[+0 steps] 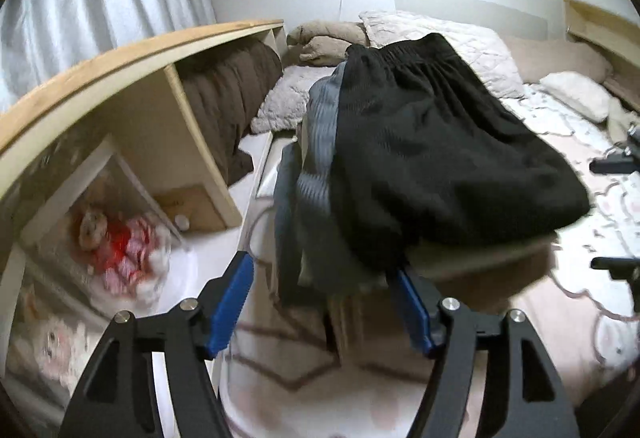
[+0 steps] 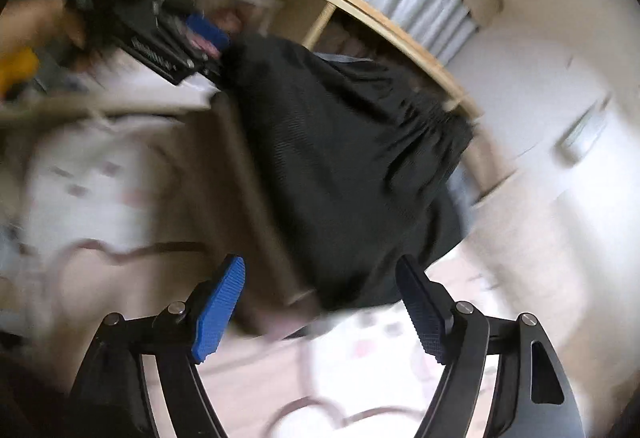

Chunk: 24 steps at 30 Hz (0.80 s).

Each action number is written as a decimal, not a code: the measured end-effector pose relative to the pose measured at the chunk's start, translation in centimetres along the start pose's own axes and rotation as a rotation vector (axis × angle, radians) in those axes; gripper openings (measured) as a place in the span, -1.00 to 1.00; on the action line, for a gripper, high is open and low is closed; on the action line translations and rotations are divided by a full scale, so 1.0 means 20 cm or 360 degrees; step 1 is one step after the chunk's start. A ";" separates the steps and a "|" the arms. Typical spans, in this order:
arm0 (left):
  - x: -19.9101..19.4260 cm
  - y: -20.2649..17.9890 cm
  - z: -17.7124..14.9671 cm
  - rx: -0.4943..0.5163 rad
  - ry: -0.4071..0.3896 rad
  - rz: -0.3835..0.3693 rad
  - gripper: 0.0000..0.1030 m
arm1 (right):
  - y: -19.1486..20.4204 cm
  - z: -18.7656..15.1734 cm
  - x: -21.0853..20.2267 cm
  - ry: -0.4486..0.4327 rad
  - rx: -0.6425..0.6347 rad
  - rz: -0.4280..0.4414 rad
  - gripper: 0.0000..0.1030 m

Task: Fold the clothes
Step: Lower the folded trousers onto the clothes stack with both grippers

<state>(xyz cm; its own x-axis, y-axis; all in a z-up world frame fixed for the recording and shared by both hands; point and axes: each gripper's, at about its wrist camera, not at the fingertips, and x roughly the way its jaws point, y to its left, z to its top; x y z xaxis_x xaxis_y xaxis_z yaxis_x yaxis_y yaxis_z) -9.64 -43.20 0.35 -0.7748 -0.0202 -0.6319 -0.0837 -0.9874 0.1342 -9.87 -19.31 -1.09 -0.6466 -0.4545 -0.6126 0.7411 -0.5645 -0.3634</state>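
Observation:
Folded black shorts (image 1: 432, 142) lie on top of a pile of folded clothes, with a grey garment (image 1: 316, 142) showing at the pile's left side, all on the patterned bed cover (image 1: 600, 222). My left gripper (image 1: 320, 265) stands open just in front of the pile; its right pad sits close to the shorts' near edge and nothing is pinched. In the right wrist view, which is blurred, the black shorts (image 2: 340, 166) lie ahead of my open right gripper (image 2: 320, 262). The left gripper (image 2: 192, 38) shows there at the shorts' far corner. The right gripper's fingers (image 1: 612, 164) reach in at the right edge of the left wrist view.
A wooden shelf unit (image 1: 132, 62) runs along the left of the bed and holds a brown blanket (image 1: 232, 94) and stuffed toys (image 1: 120, 250). Pillows (image 1: 436, 34) and a fluffy cushion (image 1: 284, 102) lie at the head. Grey curtains (image 1: 100, 6) hang behind the shelf.

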 end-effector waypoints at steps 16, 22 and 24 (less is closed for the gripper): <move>0.35 -0.22 0.52 -0.0341 0.0224 -0.0215 0.33 | -0.74 0.45 0.36 0.0005 0.0973 0.0299 -0.61; 0.62 -0.20 0.59 -0.0316 0.0270 -0.0091 0.33 | -0.87 0.41 0.84 0.0405 0.1269 0.0227 -0.62; 0.67 -0.20 0.61 -0.0285 0.0263 -0.0056 0.33 | -0.92 0.42 0.91 0.0431 0.1319 0.0223 -0.62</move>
<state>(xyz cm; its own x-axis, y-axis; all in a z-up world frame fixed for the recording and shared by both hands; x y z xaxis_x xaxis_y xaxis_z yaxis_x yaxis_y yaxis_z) -27.28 -37.62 0.65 -0.6591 0.0042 -0.7521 0.0148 -0.9997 -0.0185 -36.79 -22.94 0.25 -0.4167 -0.4373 -0.7969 0.3730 -0.8818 0.2888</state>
